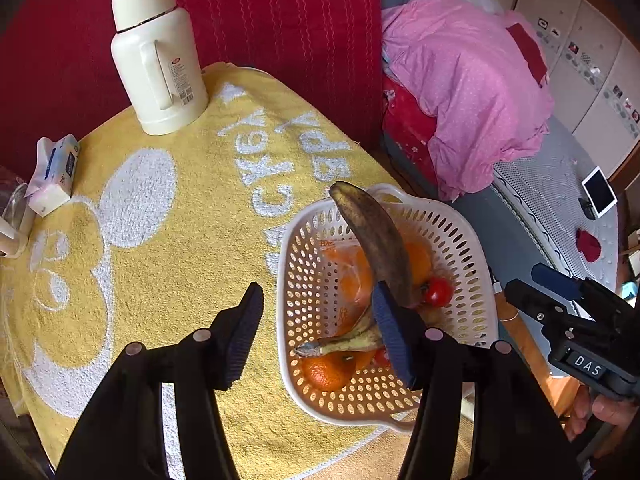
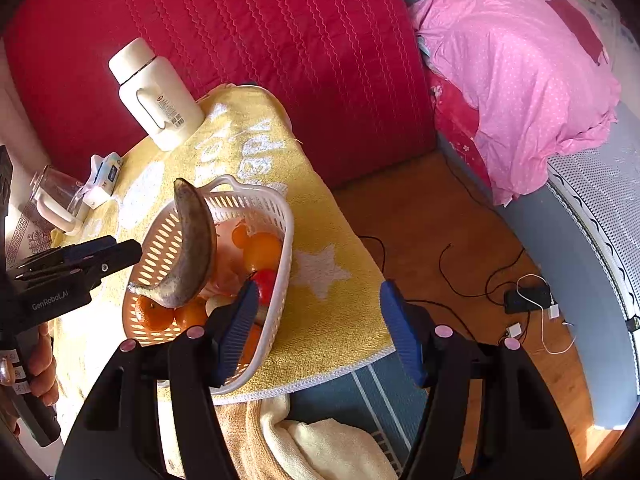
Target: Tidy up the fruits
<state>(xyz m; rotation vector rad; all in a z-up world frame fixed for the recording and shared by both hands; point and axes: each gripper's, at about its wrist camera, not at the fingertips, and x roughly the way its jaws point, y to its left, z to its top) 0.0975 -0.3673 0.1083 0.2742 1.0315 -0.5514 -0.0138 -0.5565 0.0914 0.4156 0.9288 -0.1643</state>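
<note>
Banana above the basket

The brown banana [image 1: 378,240] stands almost upright over the white basket [image 1: 460,232], maybe leaning on the left gripper [image 1: 320,332]; both grippers' jaws are spread wide, pinching nothing.

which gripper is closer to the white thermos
Left. The left gripper hangs over the towel beside the basket, facing the thermos; the right gripper sits past the basket's far side.

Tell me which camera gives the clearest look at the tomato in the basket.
The left wrist view. There the tomato shows whole, red and round with its stem, lying in the white basket beside the dark banana. In the right wrist view the tomato is partly hidden behind the right gripper's left finger.
</note>
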